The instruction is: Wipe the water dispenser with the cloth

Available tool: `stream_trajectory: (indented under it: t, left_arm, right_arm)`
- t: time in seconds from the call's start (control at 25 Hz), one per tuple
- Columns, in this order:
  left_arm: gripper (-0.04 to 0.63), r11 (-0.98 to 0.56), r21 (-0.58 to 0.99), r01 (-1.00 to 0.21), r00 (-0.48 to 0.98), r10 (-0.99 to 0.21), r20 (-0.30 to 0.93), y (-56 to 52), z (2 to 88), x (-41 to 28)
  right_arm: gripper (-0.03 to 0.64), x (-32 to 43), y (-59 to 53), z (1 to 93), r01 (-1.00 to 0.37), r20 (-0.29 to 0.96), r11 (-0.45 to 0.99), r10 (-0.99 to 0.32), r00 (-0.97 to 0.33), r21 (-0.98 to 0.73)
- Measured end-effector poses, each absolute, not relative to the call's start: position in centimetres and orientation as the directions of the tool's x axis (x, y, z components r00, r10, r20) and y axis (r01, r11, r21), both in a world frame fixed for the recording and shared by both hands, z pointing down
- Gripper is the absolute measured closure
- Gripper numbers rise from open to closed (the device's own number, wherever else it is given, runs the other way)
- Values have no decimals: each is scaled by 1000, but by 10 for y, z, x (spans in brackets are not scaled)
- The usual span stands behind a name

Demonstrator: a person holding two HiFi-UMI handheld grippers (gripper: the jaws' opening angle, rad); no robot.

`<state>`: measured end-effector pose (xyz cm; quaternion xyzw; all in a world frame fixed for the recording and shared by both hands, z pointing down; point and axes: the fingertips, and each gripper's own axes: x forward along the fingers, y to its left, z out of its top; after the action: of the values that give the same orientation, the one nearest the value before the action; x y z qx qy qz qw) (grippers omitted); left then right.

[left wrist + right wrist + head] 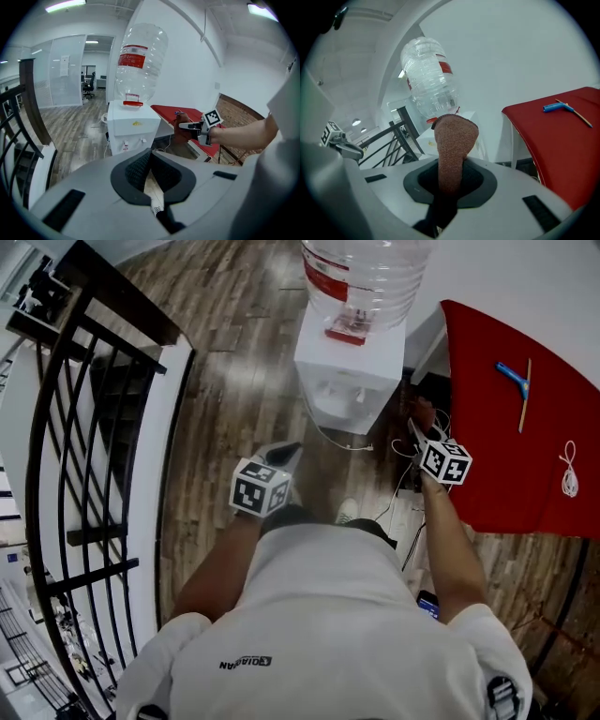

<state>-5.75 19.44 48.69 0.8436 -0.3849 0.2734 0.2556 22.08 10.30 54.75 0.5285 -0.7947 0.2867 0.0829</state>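
The white water dispenser (pixel 352 367) stands on the wood floor ahead, with a clear bottle (pixel 364 277) upside down on top. My right gripper (pixel 417 432) is shut on a reddish-brown cloth (pixel 454 140), which sticks up between its jaws. It hovers to the right of the dispenser's lower front, apart from it. My left gripper (pixel 281 457) hangs lower, in front of the dispenser. Its jaws meet at the tips with nothing in them (pixel 150 153). From the left gripper view, the dispenser (pixel 131 129) and the cloth (pixel 180 130) in the right gripper (pixel 187 125) are visible.
A red-covered table (pixel 525 446) stands close on the right, with a blue tool (pixel 514 378) and a white cord (pixel 569 470) on it. Cables (pixel 403 493) trail on the floor beside the dispenser. A black stair railing (pixel 84 427) runs along the left.
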Motion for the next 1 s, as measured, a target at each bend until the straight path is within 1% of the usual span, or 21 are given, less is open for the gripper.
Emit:
stream_trajectory:
  t: [0.2, 0.4, 0.56, 0.76, 0.88, 1.0]
  left_arm:
    - [606, -547, 212, -810, 538, -547, 641, 193, 470, -82]
    - [606, -539, 209, -816, 536, -572, 621, 185, 468, -118]
    - [606, -551, 209, -808, 550, -578, 602, 174, 467, -162]
    - [606, -580, 212, -786, 577, -566, 589, 157, 464, -242]
    - [606, -617, 204, -760, 598, -541, 592, 145, 467, -289]
    - [606, -642, 199, -740, 613, -523, 592, 133, 469, -330]
  right_arm:
    - [561, 201, 129, 534, -868, 427, 262, -787, -445, -421]
    - [561, 151, 136, 517, -857, 411, 297, -780, -472, -422]
    - [561, 90, 133, 501, -852, 394, 343, -775, -495, -395]
    - [561, -10, 137, 494, -840, 386, 370, -763, -519, -397]
    - [561, -66, 139, 492, -853, 388, 359, -776, -498, -378]
    - [561, -112, 137, 483, -867, 363, 344, -804, -471, -361]
